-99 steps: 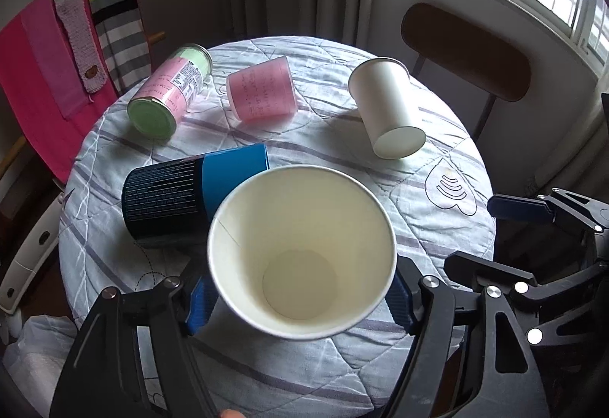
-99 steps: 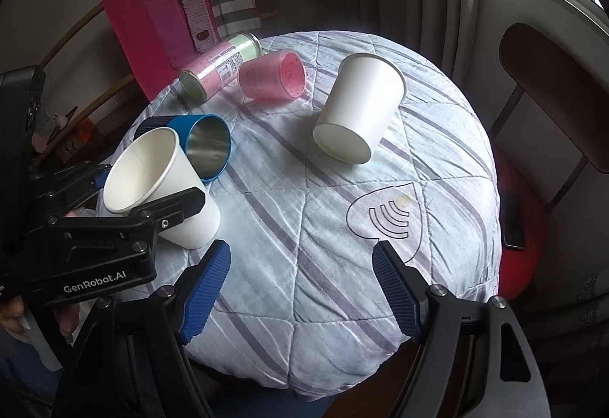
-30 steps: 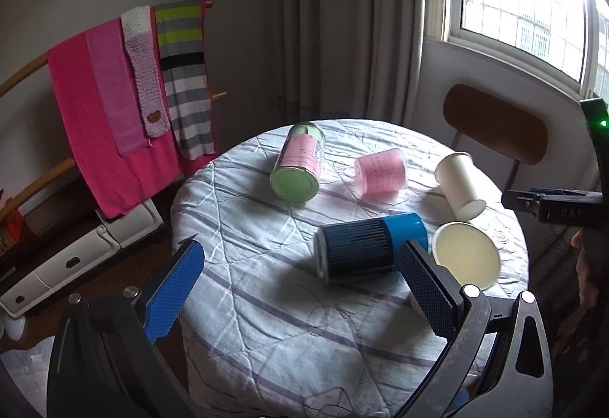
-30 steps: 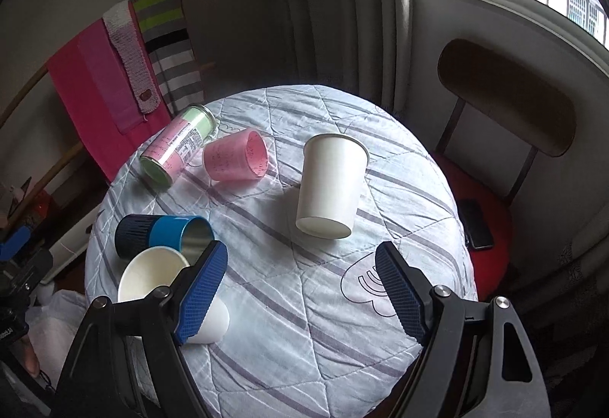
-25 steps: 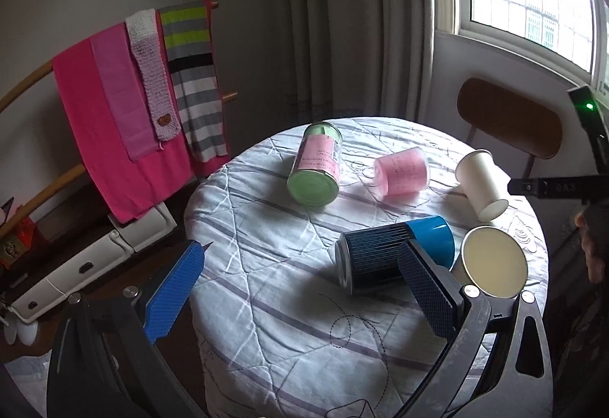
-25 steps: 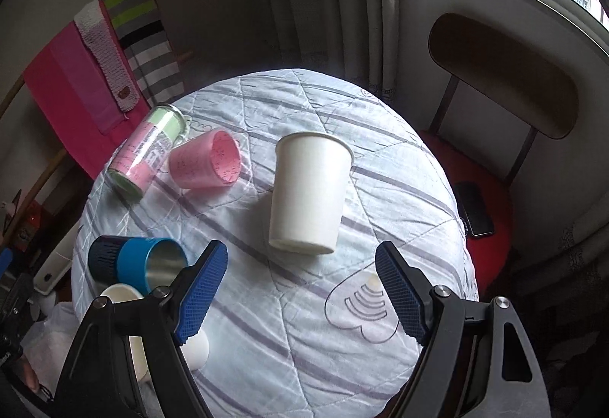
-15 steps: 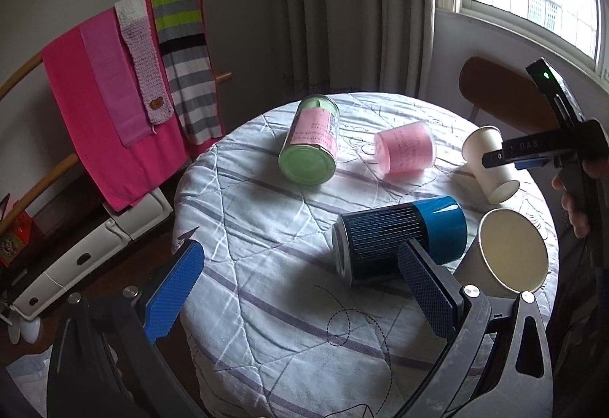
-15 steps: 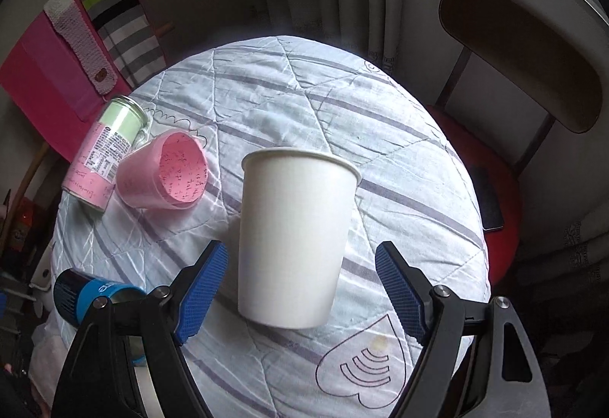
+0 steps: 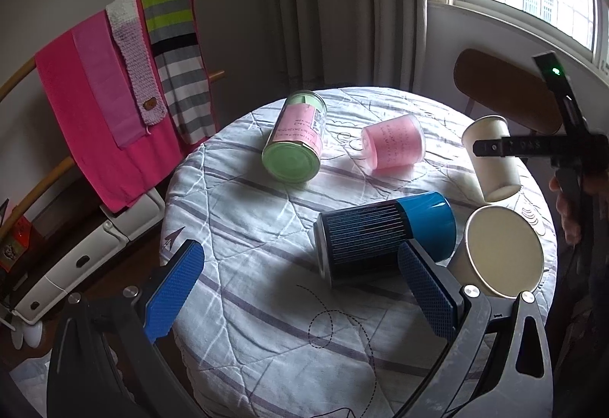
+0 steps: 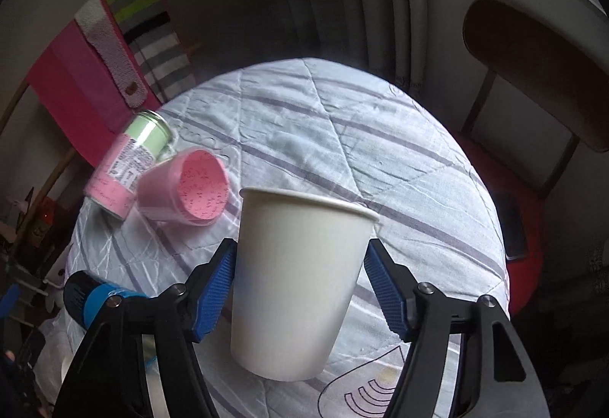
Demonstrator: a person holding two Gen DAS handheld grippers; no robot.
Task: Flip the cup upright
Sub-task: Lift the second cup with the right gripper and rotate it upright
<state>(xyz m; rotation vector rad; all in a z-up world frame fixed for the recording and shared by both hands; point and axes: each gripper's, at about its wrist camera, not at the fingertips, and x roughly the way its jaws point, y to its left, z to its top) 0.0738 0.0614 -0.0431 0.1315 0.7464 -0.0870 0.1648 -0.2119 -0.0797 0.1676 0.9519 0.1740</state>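
Two changes are seen against the frame half a second earlier: the right gripper (image 10: 298, 290) has been brought closer, so that the lying paper cup (image 10: 300, 281) is now set between its blue pads, and the jaws have been narrowed around it. The left pad (image 10: 213, 294) appears to be touching the cup's wall, while a thin gap is seen at the right pad (image 10: 384, 290), so the cup is bracketed but not clamped. The cup is laid on its side on the quilted table (image 10: 399, 159), its rim turned toward 12 o'clock in the right wrist view and its base toward 6 o'clock. In the left wrist view the same cup (image 9: 493, 161) is found at 3 o'clock, crossed by a dark finger of the right gripper. The left gripper (image 9: 300, 290) is held wide apart with nothing grasped, above the table's near edge. A second paper cup (image 9: 502, 252) is stood upright at 4 o'clock, beside a blue tumbler (image 9: 384, 237) lying on its side. A pink cup (image 9: 394, 145) and a green-capped jar (image 9: 298, 147) are laid toward 12 o'clock.
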